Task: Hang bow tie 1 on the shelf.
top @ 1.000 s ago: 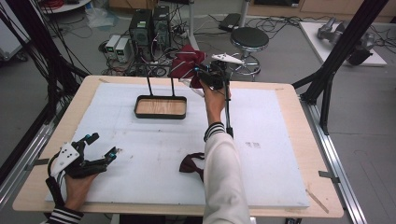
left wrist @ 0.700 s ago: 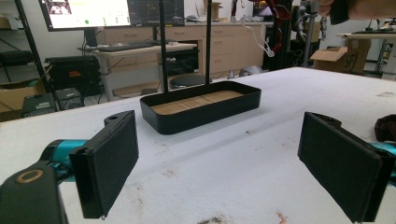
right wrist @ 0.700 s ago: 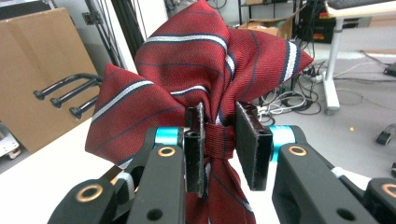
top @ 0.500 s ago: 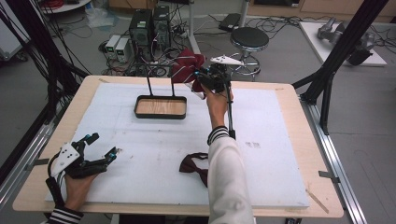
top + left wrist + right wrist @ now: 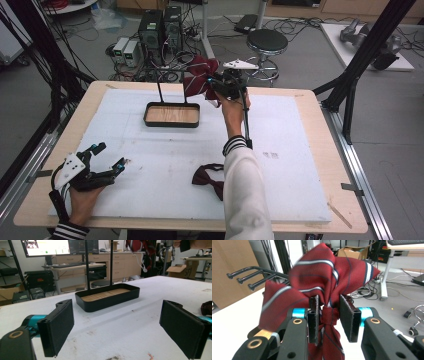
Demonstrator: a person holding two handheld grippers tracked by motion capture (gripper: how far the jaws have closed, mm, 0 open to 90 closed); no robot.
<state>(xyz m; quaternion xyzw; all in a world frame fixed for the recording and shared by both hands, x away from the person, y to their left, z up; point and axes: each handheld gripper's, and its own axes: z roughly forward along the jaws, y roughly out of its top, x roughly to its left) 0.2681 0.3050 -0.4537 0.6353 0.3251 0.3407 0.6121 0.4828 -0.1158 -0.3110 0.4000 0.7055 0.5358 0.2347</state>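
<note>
A white pad (image 5: pixel 300 165) covers most of the wooden table (image 5: pixel 320 107). A plain dark bow tie (image 5: pixel 209 180) lies flat on the pad near the front edge. Behind the table, on the floor, stand two black computer towers (image 5: pixel 160 30) with small white boxes (image 5: pixel 125 50) beside them and loose cables (image 5: pixel 305 22) around them. A round black stool (image 5: pixel 267 42) stands to their right. Black frame struts (image 5: pixel 367 55) rise at both sides.

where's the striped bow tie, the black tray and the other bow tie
striped bow tie (image 5: pixel 329 315), right gripper view, centre knot
black tray (image 5: pixel 171 123), high view, near rim
dark bow tie (image 5: pixel 209 179), high view, middle
</note>
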